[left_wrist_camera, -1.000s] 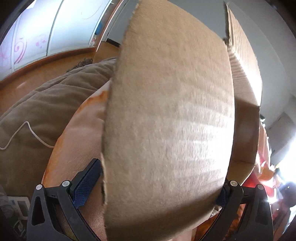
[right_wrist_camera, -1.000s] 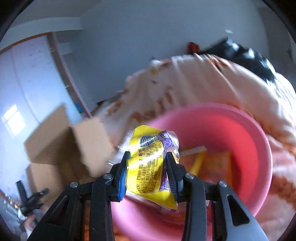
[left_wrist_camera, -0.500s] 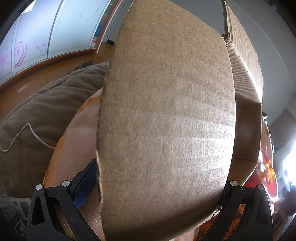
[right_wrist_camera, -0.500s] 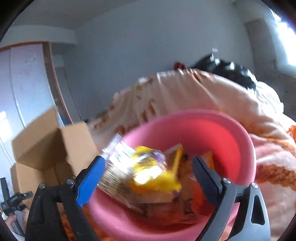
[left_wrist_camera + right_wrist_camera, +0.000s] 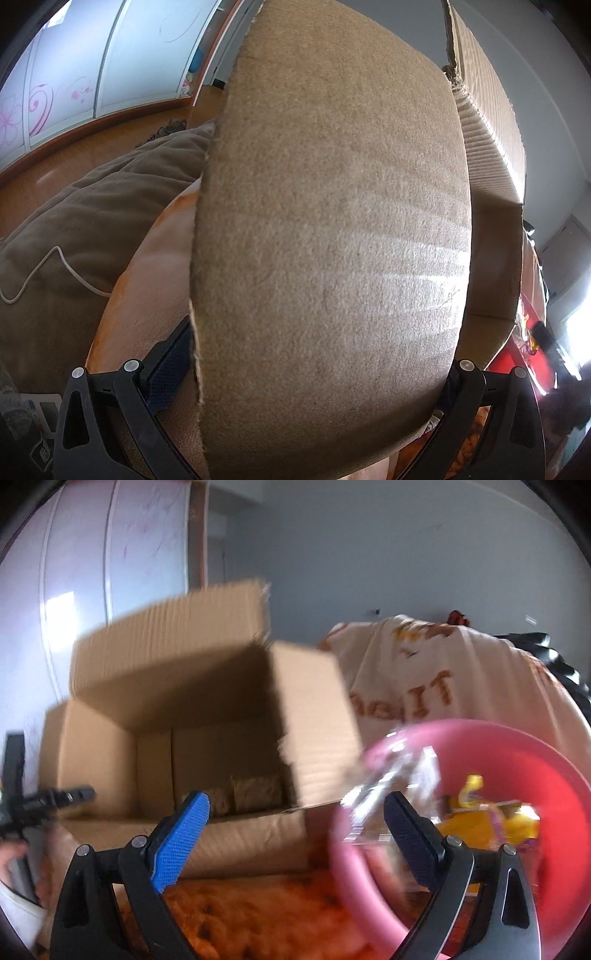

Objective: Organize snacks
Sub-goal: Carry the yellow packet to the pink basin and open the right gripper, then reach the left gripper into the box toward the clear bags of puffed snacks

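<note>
My right gripper (image 5: 295, 823) is open and empty, pointed between an open cardboard box (image 5: 207, 716) on the left and a pink basin (image 5: 517, 775) on the right. The basin holds a yellow snack packet (image 5: 480, 823) and a clear crinkly packet (image 5: 384, 786). Several brown packets (image 5: 251, 790) lie in the bottom of the box. My left gripper (image 5: 314, 369) is open wide, with a flap of the cardboard box (image 5: 332, 240) standing between its fingers and filling the left wrist view. Whether its pads press the flap is hidden.
The box and basin rest on a bed with an orange and cream blanket (image 5: 424, 686). A brown quilt (image 5: 92, 229) with a white cable (image 5: 44, 273) lies to the left. The other handheld gripper (image 5: 40, 805) shows at the left edge of the right wrist view.
My right gripper opened and dropped the yellow packet into the pink basin, then swung left toward the open box. The left gripper stayed at the box flap.
</note>
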Demonstrator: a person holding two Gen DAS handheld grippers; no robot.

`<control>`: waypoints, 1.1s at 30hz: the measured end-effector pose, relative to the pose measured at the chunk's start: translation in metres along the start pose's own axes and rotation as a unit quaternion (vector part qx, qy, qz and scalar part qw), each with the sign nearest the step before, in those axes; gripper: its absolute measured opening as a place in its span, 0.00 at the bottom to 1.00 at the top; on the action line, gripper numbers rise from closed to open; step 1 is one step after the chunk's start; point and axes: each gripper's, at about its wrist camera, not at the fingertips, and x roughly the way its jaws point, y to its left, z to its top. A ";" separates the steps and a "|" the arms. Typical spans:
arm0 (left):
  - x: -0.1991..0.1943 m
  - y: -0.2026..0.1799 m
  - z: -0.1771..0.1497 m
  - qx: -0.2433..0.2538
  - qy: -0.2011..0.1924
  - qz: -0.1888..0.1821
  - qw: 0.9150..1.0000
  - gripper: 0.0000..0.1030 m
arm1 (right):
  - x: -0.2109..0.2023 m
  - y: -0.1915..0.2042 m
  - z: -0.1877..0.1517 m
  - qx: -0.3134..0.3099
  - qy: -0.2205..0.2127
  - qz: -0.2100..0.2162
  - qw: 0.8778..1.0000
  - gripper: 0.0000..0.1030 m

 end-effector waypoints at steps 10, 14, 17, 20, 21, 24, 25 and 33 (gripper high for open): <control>-0.035 -0.034 -0.006 0.046 -0.052 0.048 0.996 1.00 | 0.021 -0.002 -0.019 -0.020 0.033 -0.002 0.999 0.92; -0.084 -0.090 -0.015 0.115 -0.118 0.058 0.985 1.00 | 0.023 0.004 -0.025 -0.041 0.049 -0.005 0.998 0.94; -0.095 -0.127 -0.022 0.158 -0.129 0.063 0.977 1.00 | 0.037 0.050 -0.044 -0.187 0.072 -0.064 0.978 0.95; -0.091 -0.149 -0.016 0.183 -0.116 0.070 0.974 1.00 | 0.037 0.073 -0.057 -0.240 0.078 -0.046 0.966 0.95; -0.092 -0.154 -0.015 0.183 -0.105 0.065 0.975 1.00 | 0.035 0.074 -0.058 -0.246 0.073 -0.051 0.965 0.95; -0.096 -0.157 -0.008 0.168 -0.094 0.041 0.980 1.00 | 0.019 0.056 -0.052 -0.203 0.046 -0.044 0.977 0.95; -0.094 -0.160 -0.008 0.166 -0.093 0.046 0.981 1.00 | 0.009 0.043 -0.047 -0.169 0.025 -0.040 0.984 0.95; -0.097 -0.200 0.001 0.177 -0.065 0.024 0.982 1.00 | -0.022 -0.031 -0.005 0.048 -0.065 -0.008 0.997 0.95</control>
